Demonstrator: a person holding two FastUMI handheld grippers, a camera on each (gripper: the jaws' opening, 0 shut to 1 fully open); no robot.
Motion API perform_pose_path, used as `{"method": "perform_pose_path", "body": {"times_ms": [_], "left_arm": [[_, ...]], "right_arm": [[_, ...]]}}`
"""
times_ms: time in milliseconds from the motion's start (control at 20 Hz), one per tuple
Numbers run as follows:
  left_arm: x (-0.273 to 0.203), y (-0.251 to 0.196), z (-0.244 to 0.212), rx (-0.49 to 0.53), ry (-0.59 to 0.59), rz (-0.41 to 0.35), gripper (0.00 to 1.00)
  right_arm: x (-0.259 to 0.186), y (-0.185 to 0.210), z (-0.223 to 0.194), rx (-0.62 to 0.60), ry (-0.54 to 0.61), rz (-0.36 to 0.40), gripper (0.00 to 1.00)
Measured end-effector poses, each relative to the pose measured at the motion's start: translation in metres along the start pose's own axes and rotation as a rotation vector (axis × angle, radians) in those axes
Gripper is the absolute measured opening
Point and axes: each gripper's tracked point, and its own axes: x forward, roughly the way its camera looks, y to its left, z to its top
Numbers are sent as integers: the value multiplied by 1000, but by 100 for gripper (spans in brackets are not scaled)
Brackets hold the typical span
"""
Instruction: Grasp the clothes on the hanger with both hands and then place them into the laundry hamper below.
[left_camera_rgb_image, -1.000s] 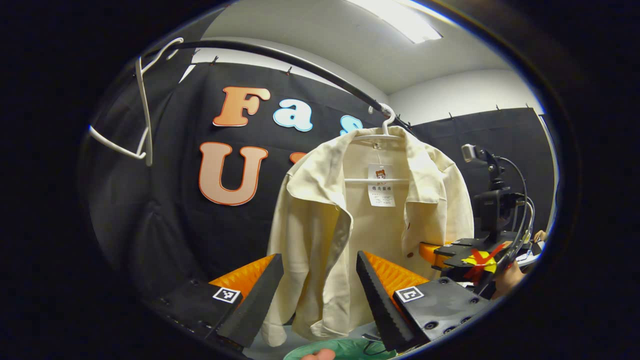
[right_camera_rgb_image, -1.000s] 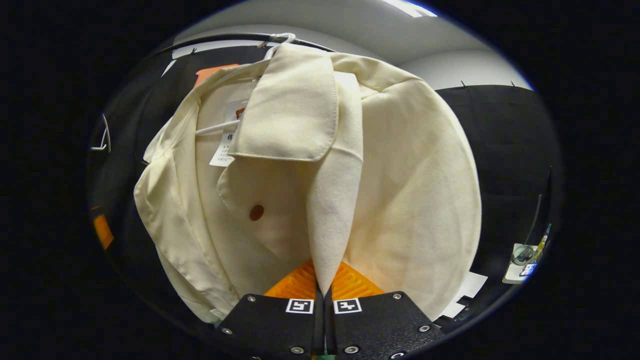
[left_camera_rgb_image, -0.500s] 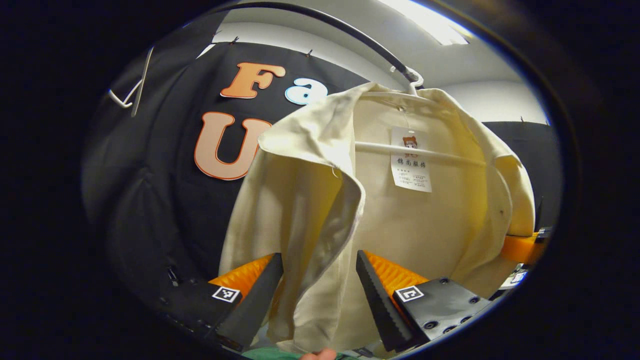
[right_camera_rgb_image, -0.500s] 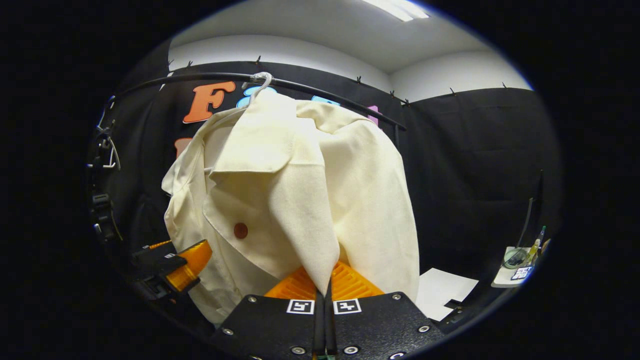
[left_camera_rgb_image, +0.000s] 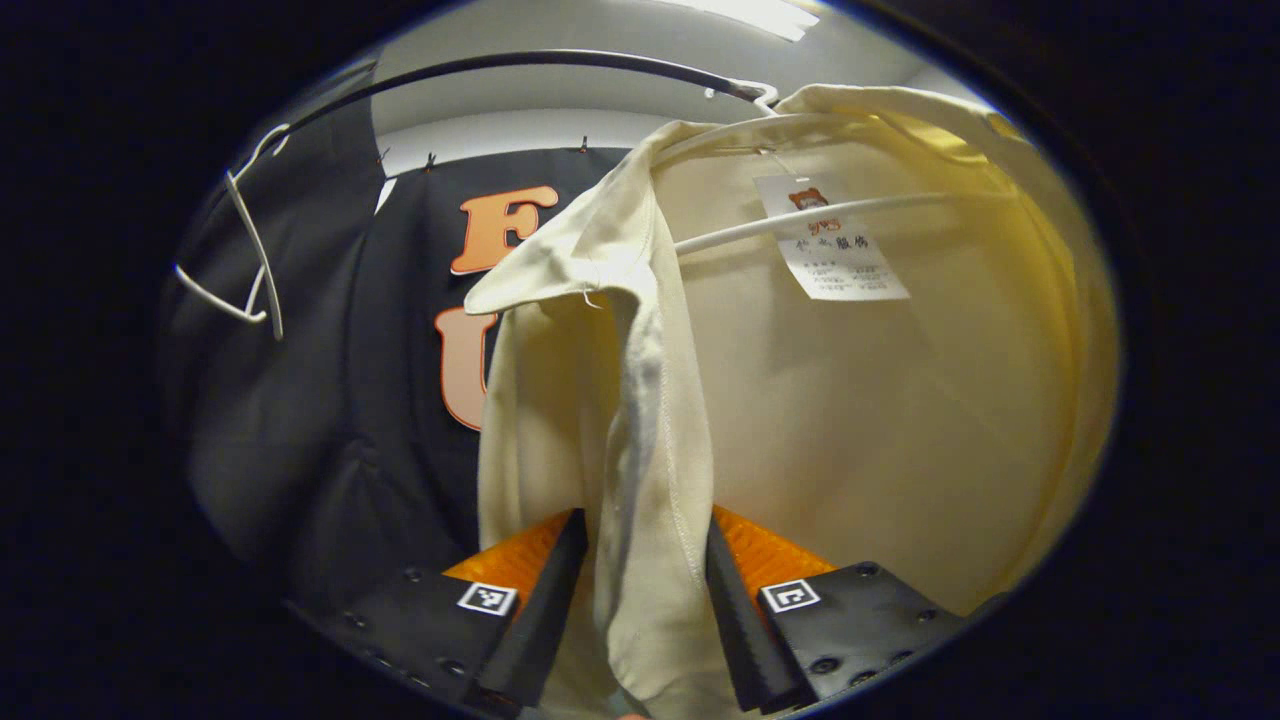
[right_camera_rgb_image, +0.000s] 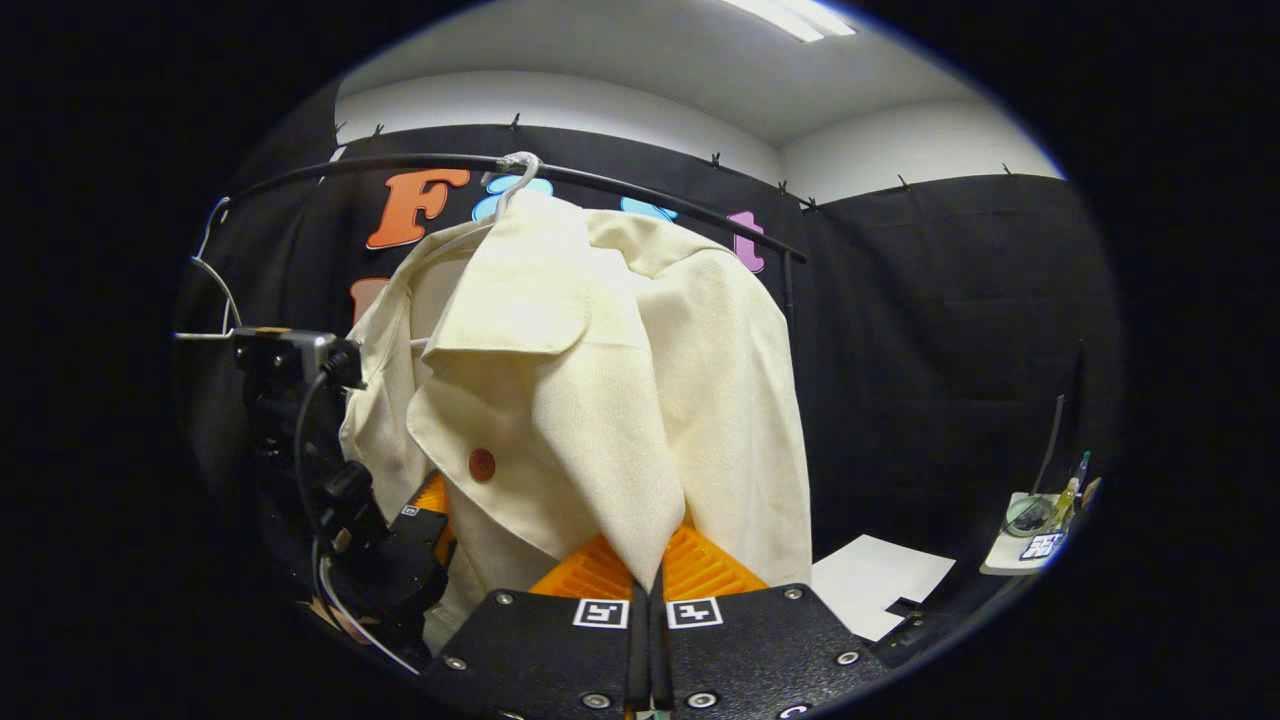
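Right hand-held gripper (right_camera_rgb_image: 648, 560) clamped on cream cotton jacket (right_camera_rgb_image: 600, 400) front edge; left hand-held gripper (left_camera_rgb_image: 645, 600) narrowed around opposite placket, readying two-handed pull off white wire hanger (left_camera_rgb_image: 800, 215).

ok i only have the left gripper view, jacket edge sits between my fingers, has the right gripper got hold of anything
Observer: Yes. The right gripper is shut on the jacket, pinching the other front edge below the lapel.
Operator: is the front buttoned on that side
Observer: No. A red button shows on that front panel, unfastened, and the panel hangs open.
Operator: anything off to the right of it
Observer: A white sheet of paper lies low on that side, apart from the jacket.
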Motion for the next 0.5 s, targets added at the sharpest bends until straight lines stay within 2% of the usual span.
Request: {"method": "perform_pose_path", "body": {"times_ms": [50,100,200,250,300,350,500], "left_arm": [[2,6,-2,24,5,4,64],[4,10,-2,32,11,0,41],[0,24,1,34,23,-14,14],[-5,36,4,44,25,-8,16],[-8,48,9,59,23,2,11],[-14,65,14,85,23,36,13],[-16,129,44,231,-53,213,14]], "right_arm": [[0,0,0,1,-2,1,0],[1,0,1,2,-6,2,0],[-1,-3,2,4,-12,-6,0],[-4,-6,5,8,-21,-15,0],[-6,-11,10,15,-40,-31,0],[-10,-19,17,22,-62,-54,0],[-21,-49,43,25,-133,-127,0]]}}
